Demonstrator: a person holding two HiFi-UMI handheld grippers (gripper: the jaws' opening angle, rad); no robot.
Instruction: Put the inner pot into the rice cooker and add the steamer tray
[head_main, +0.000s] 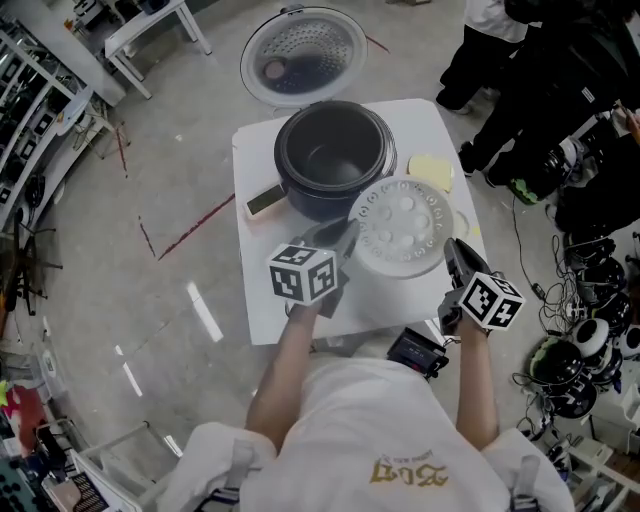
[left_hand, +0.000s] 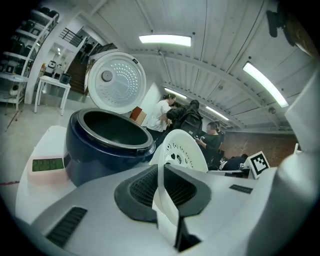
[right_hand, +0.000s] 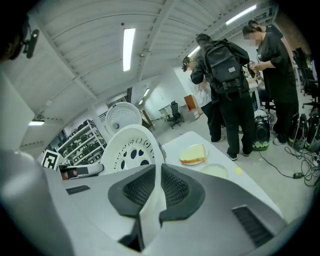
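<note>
The white perforated steamer tray (head_main: 405, 225) hangs above the table, just in front of the dark rice cooker (head_main: 330, 155). My left gripper (head_main: 345, 243) is shut on the tray's left rim, and my right gripper (head_main: 455, 252) is shut on its right rim. In the left gripper view the tray's thin rim (left_hand: 167, 200) is pinched between the pads of the left gripper (left_hand: 162, 180), with the cooker (left_hand: 107, 137) beyond at the left. In the right gripper view the tray (right_hand: 132, 150) stands edge-on in the right gripper (right_hand: 159, 185). The cooker's lid (head_main: 303, 55) is swung open, and a dark inner pot shows inside.
The white table (head_main: 262, 295) carries a yellow piece on a small plate (head_main: 432, 170) at the back right. A black device (head_main: 418, 352) sits at the front edge. People (right_hand: 235, 75) stand to the right, with cables and gear (head_main: 585, 350) on the floor.
</note>
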